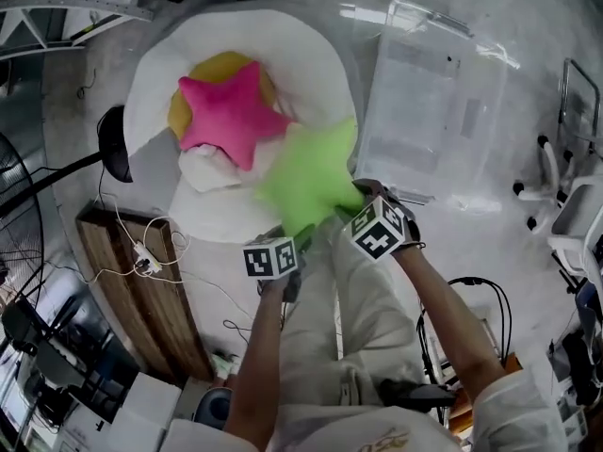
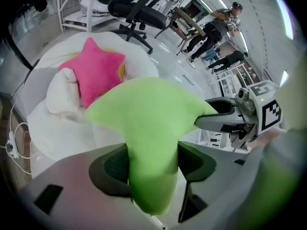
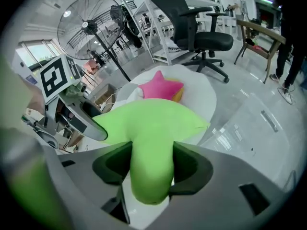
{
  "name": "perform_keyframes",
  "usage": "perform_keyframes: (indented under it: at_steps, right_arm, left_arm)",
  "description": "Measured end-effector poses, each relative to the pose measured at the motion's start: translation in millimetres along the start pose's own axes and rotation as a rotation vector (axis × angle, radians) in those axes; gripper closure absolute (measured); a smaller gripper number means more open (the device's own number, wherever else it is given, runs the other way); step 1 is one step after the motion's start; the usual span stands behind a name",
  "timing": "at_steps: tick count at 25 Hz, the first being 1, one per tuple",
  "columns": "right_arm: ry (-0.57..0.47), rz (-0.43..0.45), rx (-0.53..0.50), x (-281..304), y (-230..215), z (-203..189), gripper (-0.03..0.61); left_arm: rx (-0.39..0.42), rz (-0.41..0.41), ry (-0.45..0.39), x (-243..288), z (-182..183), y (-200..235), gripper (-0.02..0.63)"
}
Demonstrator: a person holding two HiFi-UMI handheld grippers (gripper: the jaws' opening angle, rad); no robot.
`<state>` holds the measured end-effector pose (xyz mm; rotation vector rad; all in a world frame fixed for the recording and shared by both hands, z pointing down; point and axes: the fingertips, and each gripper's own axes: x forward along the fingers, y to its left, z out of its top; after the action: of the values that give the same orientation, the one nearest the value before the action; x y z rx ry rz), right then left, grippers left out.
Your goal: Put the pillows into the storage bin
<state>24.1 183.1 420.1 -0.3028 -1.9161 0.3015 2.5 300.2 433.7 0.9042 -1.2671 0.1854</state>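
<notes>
Pinching one arm of the green star pillow [image 2: 144, 114], my left claw [image 2: 153, 169] has both dark pads pressed into the fabric. The stuffing squeezes down to a narrow neck between them. My right claw [image 3: 152, 164] is closed the same way on a neighbouring arm, whose rounded tip pokes out behind the pads. The pillow hangs between my two claws. From the head view it sits over the near edge of the big white cushion [image 1: 283, 36], beside the storage bin [image 1: 433, 111] and not yet in it.

I judge it very light and thoroughly soft. It gives wherever it is pressed, it will flop rather than hold a shape, and nothing in it can break. The arms are the sensible places to grip, close to where each one widens into the body, so the taper cannot slide out. The cover looks like smooth, matte plush, which I expect to slip a little if I slacken.

Further out, a pink star pillow [image 1: 231, 111] of the same five-pointed shape lies on the cushion. It rests on a round yellow pillow [image 1: 221, 69], with a small white pillow [image 1: 212, 169] tucked against its lower side. The bin is clear, hard plastic with a rectangular shape. It stands on the pale glossy floor [image 1: 528, 26] to the cushion's right and looks empty as far as I can tell.
</notes>
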Motion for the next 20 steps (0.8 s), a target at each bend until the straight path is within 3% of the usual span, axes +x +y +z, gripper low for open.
perform_keyframes:
  at_steps: [7,20]
  right_arm:
    - [-0.108,-0.08,0.096,-52.9,-45.5,-1.1,0.334]
    - [-0.258,-0.277,0.32,-124.7,-123.0,-51.1,0.336]
  left_arm:
    - [0.152,0.008,-0.017,-2.2,42.8,-56.1,0.318]
    - [0.455,-0.027,0.004,36.4,92.8,-156.4,0.321]
